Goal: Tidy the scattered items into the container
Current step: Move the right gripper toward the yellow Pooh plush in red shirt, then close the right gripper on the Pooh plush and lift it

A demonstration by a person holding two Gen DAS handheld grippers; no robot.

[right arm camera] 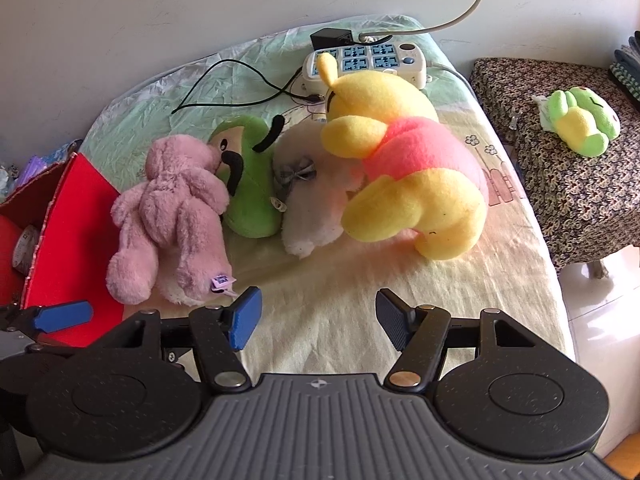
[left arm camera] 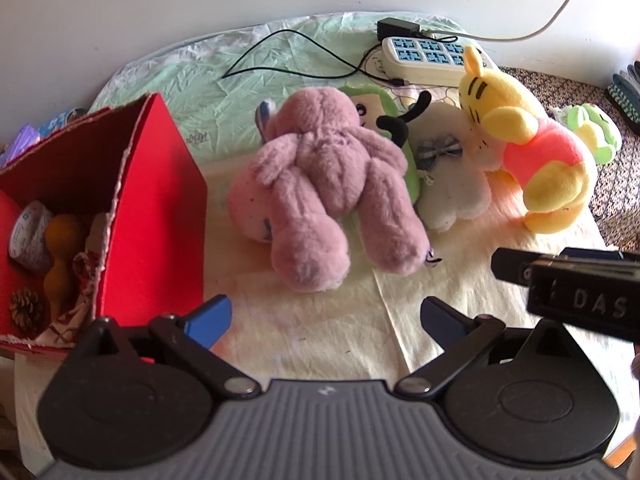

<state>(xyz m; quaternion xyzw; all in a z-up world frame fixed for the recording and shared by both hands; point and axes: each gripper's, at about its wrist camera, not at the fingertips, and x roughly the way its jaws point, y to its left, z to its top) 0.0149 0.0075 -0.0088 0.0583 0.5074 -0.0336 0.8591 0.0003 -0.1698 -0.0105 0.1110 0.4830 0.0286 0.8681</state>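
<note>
Both grippers hover empty over plush toys scattered on the bench.

The left gripper [left arm camera: 326, 316] stands spread wide and the right gripper [right arm camera: 318, 318] partly spread, nothing between their fingers. The pink plush [left arm camera: 320, 184] lies face down just beside the red box [left arm camera: 160, 200]; the green plush [right arm camera: 250, 184], white plush [right arm camera: 316, 204] and yellow bear [right arm camera: 404, 168] lie huddled together to its right.

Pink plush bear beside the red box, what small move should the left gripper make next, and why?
Probably ease the left gripper forward and down over the pink plush bear. Its jaws stand open and empty, the bear lies just ahead, and it is the toy nearest the red box.
</note>
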